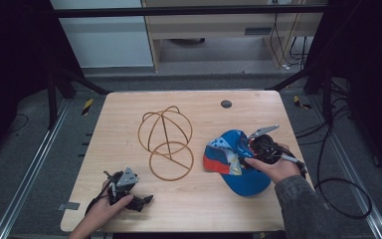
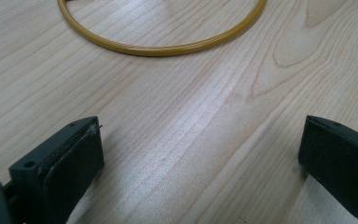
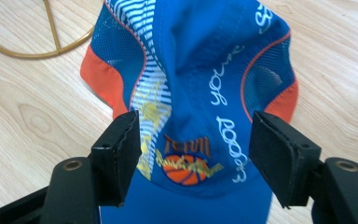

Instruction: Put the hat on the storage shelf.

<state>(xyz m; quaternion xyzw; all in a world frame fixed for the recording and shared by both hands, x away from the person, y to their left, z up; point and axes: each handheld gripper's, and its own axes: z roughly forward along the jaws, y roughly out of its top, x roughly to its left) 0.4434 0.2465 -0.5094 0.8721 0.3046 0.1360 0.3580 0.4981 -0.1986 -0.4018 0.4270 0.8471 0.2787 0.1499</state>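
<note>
White script reading roughly "you're good" is seen on the blue cap (image 3: pixel 191 79); the lettering above its basketball emblem cannot be read.

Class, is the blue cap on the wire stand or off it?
Off: the blue cap lies on the table beside the bare wire stand.

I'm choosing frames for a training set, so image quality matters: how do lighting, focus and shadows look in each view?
High view: dim, dark surroundings, light wooden table evenly lit, slightly soft. Left gripper view: bright and sharp on the grain, the yellow-brown wire ring crisp, soft shadows beside the jaws of the left gripper. Right gripper view: blue-and-orange mesh cap well lit, its lettering legible, no glare; right gripper open.
</note>
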